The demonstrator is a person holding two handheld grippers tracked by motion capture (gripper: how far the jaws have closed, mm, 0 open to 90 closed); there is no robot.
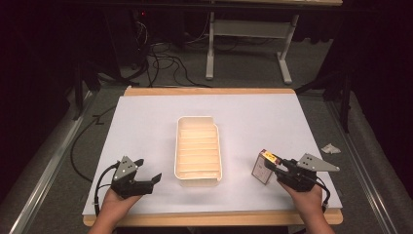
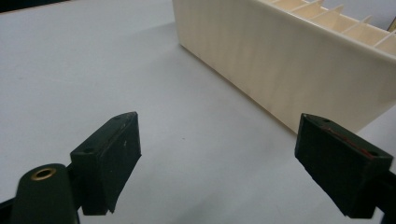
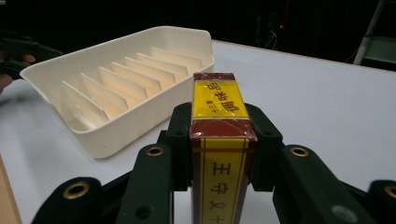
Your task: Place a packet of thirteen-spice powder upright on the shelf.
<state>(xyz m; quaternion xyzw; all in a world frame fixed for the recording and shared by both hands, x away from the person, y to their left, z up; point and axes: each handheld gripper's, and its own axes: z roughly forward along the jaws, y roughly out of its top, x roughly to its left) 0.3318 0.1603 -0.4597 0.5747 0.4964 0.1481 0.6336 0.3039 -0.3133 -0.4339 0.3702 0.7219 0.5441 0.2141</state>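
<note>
Around my table

I see a white sheet covering the wooden tabletop, cables on the grey floor beyond, a grey desk frame behind, and a crumpled scrap right of the table.

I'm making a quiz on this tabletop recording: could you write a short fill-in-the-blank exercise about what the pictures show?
1. The right gripper is shut on a red and ____ box.
2. The left gripper has its jaws ____, with nothing between them.
3. The cream tray is split by thin ____ into narrow slots.
4. In the high view, the tray lies ____ the two grippers.

Missing words: yellow; open; dividers; between
</note>
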